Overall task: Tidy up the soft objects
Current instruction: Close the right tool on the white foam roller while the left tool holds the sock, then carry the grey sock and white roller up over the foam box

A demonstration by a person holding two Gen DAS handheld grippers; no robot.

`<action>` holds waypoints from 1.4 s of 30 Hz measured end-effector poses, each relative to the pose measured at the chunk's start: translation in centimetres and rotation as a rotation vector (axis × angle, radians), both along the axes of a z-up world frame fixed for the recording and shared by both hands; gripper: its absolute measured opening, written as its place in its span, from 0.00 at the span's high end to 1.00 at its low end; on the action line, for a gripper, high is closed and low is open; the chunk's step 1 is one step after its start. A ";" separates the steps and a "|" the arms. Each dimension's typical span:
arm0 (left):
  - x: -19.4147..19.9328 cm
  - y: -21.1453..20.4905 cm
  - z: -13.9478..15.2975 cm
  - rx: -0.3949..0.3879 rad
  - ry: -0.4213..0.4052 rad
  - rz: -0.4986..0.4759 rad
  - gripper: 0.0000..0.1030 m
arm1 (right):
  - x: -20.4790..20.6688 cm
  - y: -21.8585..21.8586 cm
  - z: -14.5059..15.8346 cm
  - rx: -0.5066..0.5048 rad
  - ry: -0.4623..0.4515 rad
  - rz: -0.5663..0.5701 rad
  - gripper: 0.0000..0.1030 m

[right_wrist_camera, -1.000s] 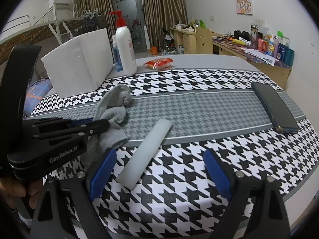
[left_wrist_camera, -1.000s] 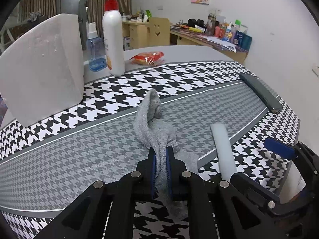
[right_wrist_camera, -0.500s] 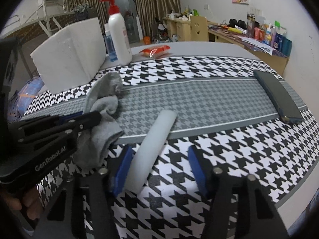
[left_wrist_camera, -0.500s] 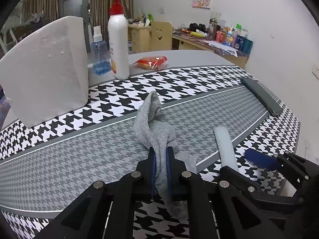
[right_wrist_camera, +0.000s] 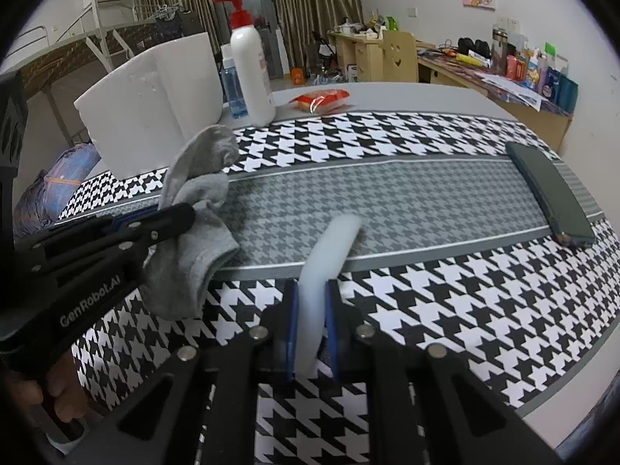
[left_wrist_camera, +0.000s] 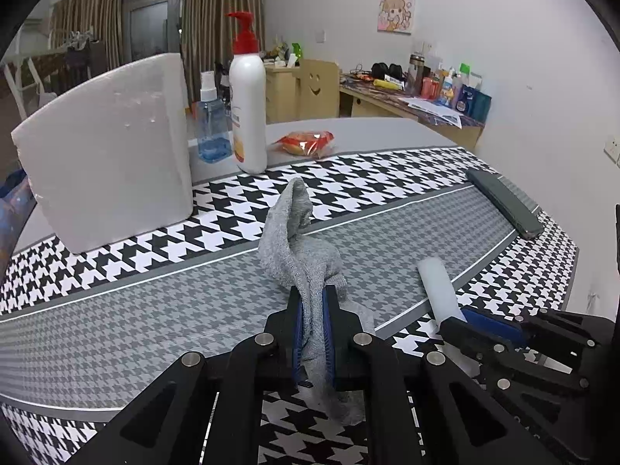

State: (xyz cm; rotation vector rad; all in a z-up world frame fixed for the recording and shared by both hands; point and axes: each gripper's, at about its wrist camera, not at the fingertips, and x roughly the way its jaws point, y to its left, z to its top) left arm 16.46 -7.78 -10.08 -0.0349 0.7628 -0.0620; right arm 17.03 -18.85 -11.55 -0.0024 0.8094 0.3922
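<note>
At the far left, beyond the left claw (left_wrist_camera: 310, 333), stands a white foam block (left_wrist_camera: 108, 155); to its right a spray bottle (left_wrist_camera: 211, 128), a pump bottle (left_wrist_camera: 248, 108) and a red snack bag (left_wrist_camera: 306, 143), all well apart from both claws. The left claw is clenched on a grey sock (left_wrist_camera: 298, 248); the cuff end hangs below its pads, the rest lies crumpled on the bench (left_wrist_camera: 116, 310) just ahead of it. Beside it on the right lies a pale foam tube (right_wrist_camera: 329, 255), with its near end between the pads of the right claw (right_wrist_camera: 312, 329); these jaws are closing, and in the right wrist view the pads already seem to press the tube, which looks a little pinched there. Far to the right of this claw, a dark flat case (right_wrist_camera: 550, 190) lies at the edge of the cloth.

The step in hand, as I judge it, is taking up the two soft things, one in each claw; the sock is secured, the tube is just being gripped. The next move calls for a firm hold on the tube, then lifting both clear and carrying them to where they belong, which I cannot tell from here; the tube may bend or slip, being held at one end only.

One second ago the right claw stood wide open around the tube; now it is nearly shut on it; the left grip is unchanged.
</note>
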 end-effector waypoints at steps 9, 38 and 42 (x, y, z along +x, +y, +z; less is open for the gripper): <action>-1.8 0.4 1.5 0.003 -0.040 -0.007 0.90 | -0.7 -0.4 1.3 0.012 -0.045 -0.001 0.84; -5.9 2.1 5.8 0.040 -0.165 0.008 0.90 | -1.6 0.2 4.7 0.055 -0.170 0.047 0.84; -6.1 2.5 6.1 0.049 -0.174 0.021 0.90 | -1.4 0.5 5.1 0.063 -0.182 0.065 0.84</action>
